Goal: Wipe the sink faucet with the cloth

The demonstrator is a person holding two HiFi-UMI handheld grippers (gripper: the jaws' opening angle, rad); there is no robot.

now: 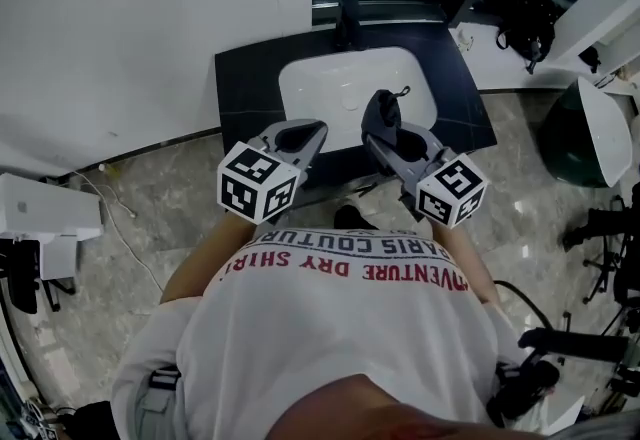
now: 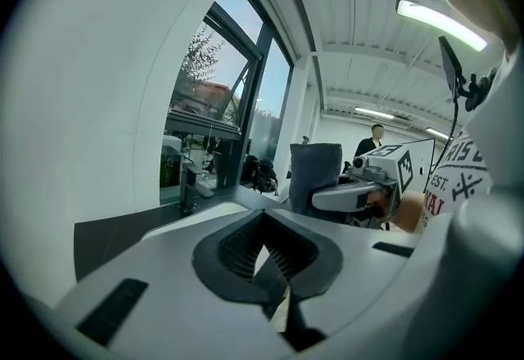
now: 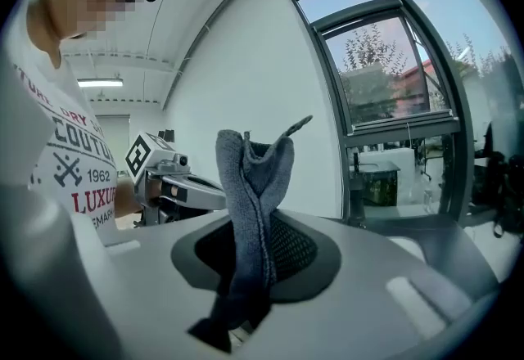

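Head view, looking down on a white sink [image 1: 300, 78] set in a dark counter. The black faucet [image 1: 347, 26] stands at the sink's far edge. Over the sink's near edge, the right gripper [image 1: 378, 133] is clamped on one bunched end of a grey cloth [image 1: 385, 106]. Beside it, the left gripper [image 1: 315, 133] is closed on nothing. The cloth looks light, soft and floppy, so its free end should suit wiping.

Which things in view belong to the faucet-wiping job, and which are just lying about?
Job: cloth, held in the right gripper; faucet; sink.
Lying about: black bag; white box; dark bin.
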